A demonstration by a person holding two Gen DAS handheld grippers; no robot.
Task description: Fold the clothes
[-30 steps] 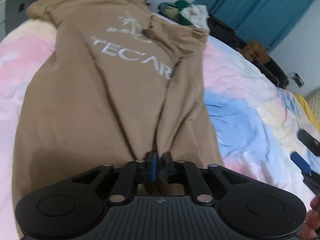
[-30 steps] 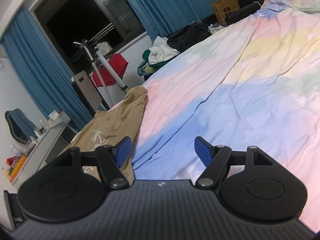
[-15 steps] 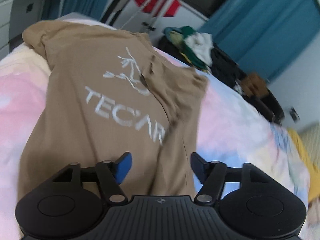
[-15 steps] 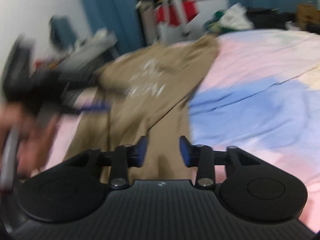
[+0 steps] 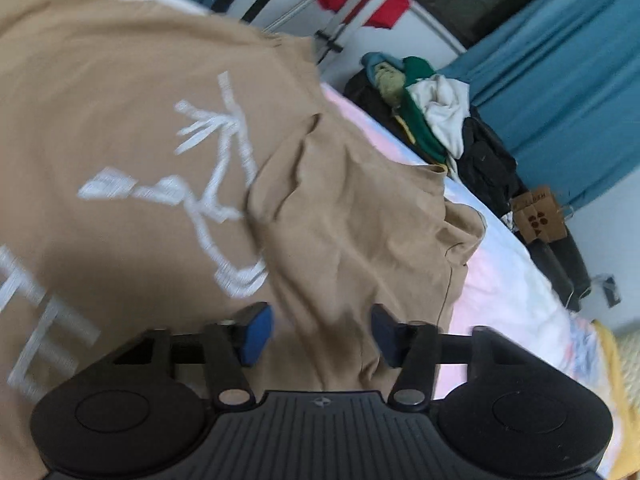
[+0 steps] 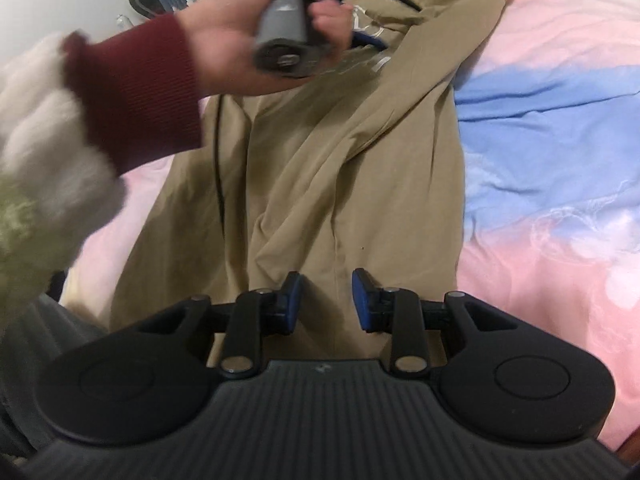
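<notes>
Bed: a bedspread point(image 6: 552, 128) in pink, blue and pale patches fills the right wrist view from 12 to 5 o'clock.
Shirt: a tan shirt point(image 6: 320, 168) lies spread on the bedspread, running from 12 o'clock down to the middle of the right wrist view; in the left wrist view it covers the area from 9 to 1 o'clock, white print point(image 5: 216, 184) facing up, one sleeve point(image 5: 360, 220) folded over the body.
Clothes pile: green, white and dark clothes point(image 5: 432, 120) lie heaped past the bed at 1 o'clock.
Person: a hand point(image 6: 240, 36) in a dark red cuff point(image 6: 132, 96) grips a grey handle at 11 o'clock, over the shirt.
Left gripper point(image 5: 322, 330): jaws closing, part-way apart, blue pads either side of sleeve fabric, not pressing it.
Right gripper point(image 6: 326, 300): jaws narrow with a clear gap, poised over the shirt's lower part, holding nothing.
</notes>
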